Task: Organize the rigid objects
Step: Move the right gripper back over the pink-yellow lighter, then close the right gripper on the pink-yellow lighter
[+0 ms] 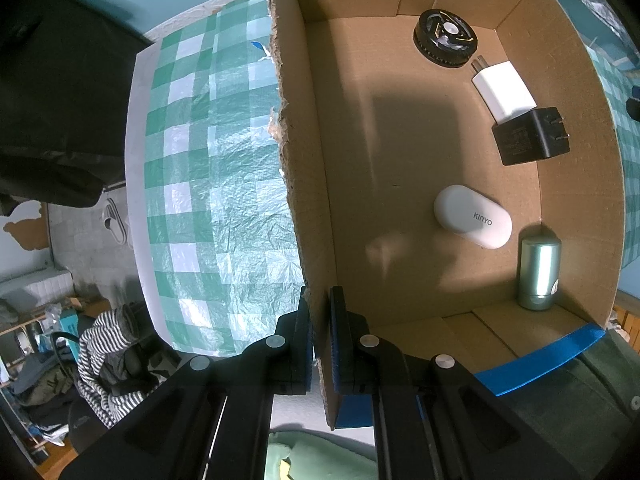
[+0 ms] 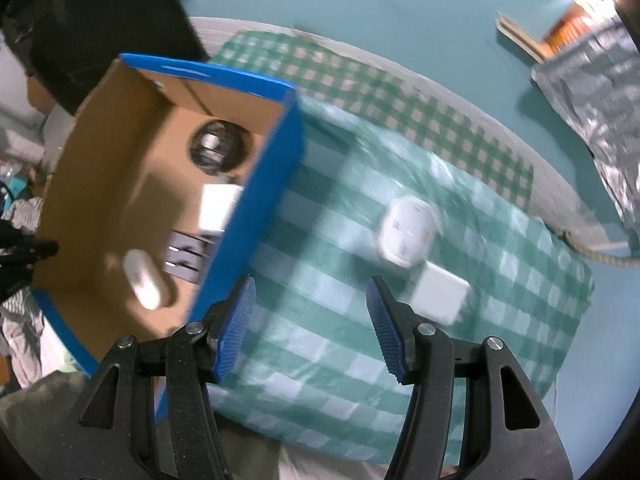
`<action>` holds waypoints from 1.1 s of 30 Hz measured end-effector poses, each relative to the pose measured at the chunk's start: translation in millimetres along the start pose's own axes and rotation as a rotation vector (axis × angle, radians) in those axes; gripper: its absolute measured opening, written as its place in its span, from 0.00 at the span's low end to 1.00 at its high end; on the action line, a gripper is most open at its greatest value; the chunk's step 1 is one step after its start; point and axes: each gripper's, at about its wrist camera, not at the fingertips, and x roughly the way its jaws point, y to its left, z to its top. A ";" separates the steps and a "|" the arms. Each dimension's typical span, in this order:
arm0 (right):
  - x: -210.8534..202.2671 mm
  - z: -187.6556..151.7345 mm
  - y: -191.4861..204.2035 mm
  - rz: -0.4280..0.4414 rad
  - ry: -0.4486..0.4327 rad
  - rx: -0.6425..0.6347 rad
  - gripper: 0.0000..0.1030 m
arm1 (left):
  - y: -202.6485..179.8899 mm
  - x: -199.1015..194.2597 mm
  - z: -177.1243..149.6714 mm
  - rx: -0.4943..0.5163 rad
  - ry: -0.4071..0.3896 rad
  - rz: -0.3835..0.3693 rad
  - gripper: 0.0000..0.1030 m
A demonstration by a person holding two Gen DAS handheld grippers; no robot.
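The cardboard box (image 1: 400,184) sits open side up, its long axis running away from the left gripper (image 1: 320,344), whose jaws pinch the torn box wall. The right gripper (image 2: 310,320) hangs wide open above the checkered cloth (image 2: 320,280), holding nothing.

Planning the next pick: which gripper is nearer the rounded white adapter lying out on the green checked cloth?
Right. The right gripper hangs open just short of the rounded white adapter; the left gripper is clamped on the cardboard box wall.
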 end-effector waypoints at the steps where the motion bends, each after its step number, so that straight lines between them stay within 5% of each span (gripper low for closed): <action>1: 2.0 -2.8 -6.1 -0.003 0.005 0.010 0.57 | -0.1 0.1 0.0 0.000 0.000 0.000 0.07; 17: 51.1 -57.3 -78.3 -0.055 0.087 0.046 0.57 | 0.6 0.1 -0.9 -0.001 0.000 0.001 0.07; 33: 96.0 -77.5 -88.2 -0.081 0.141 -0.073 0.58 | -0.1 -0.6 -0.9 -0.002 0.006 0.009 0.07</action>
